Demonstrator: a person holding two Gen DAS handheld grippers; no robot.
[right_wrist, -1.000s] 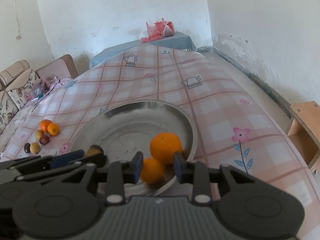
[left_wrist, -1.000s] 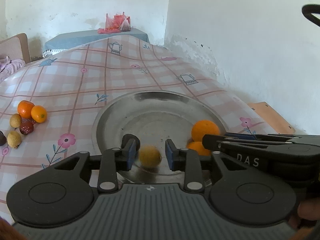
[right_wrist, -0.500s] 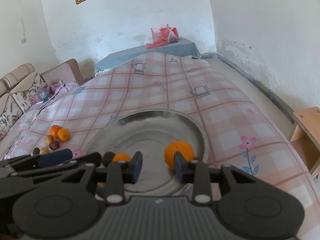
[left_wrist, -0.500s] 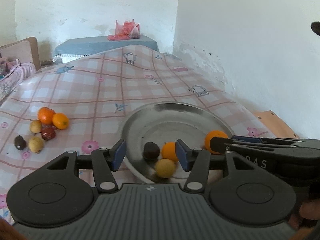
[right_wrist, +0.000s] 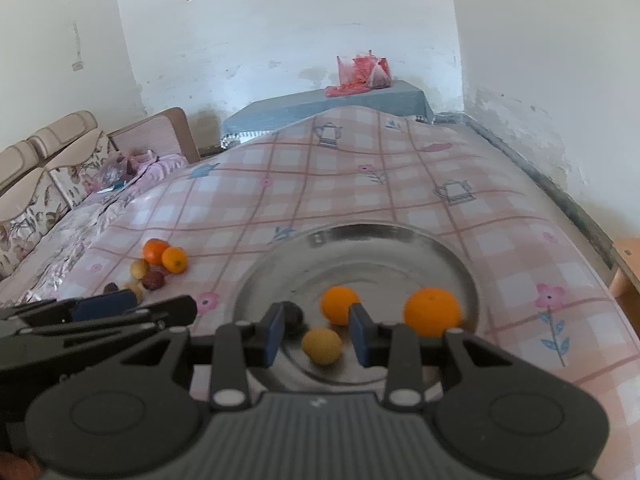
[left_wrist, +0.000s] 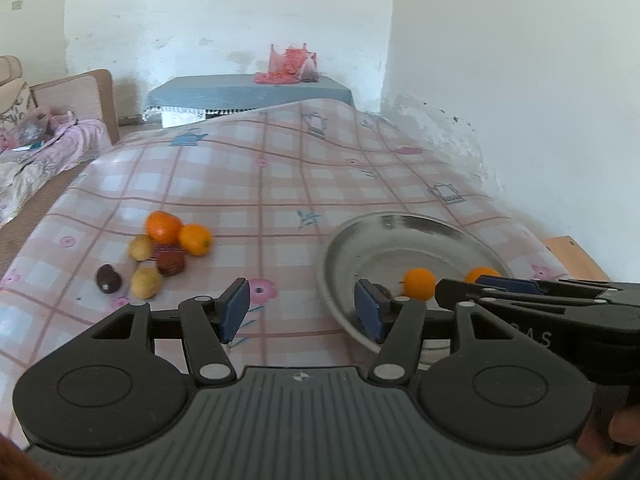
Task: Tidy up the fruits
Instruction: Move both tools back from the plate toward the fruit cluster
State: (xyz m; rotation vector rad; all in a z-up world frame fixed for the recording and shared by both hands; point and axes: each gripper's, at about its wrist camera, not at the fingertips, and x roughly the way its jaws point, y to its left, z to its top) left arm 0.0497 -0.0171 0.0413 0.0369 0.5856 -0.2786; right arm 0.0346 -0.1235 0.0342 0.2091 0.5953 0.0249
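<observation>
A steel plate [right_wrist: 400,233] on the checked tablecloth holds a large orange [right_wrist: 432,311], a small orange [right_wrist: 340,304], a yellow fruit [right_wrist: 322,346] and a dark fruit [right_wrist: 294,316]. My right gripper [right_wrist: 316,320] hovers over the plate's near side, jaws narrowly apart, pressing on nothing; the yellow fruit lies on the plate below the gap. My left gripper [left_wrist: 302,300] hangs left of the plate [left_wrist: 400,216], its jaws opening, only cloth between them. Several loose fruits lie together on the cloth: an orange [left_wrist: 163,226], a smaller orange [left_wrist: 195,239], yellow fruits [left_wrist: 146,280] and a dark one [left_wrist: 107,278].
A blue-covered side table [right_wrist: 340,106] with red plastic bags [right_wrist: 362,70] stands beyond the far edge. A sofa [right_wrist: 48,176] runs along the left, a white wall along the right, and a wooden stool [left_wrist: 576,256] stands low at the right.
Both grippers drew back and up from the plate. The left jaws opened and the yellow fruit now lies in the plate. The small orange left the right jaws and rolled left.
</observation>
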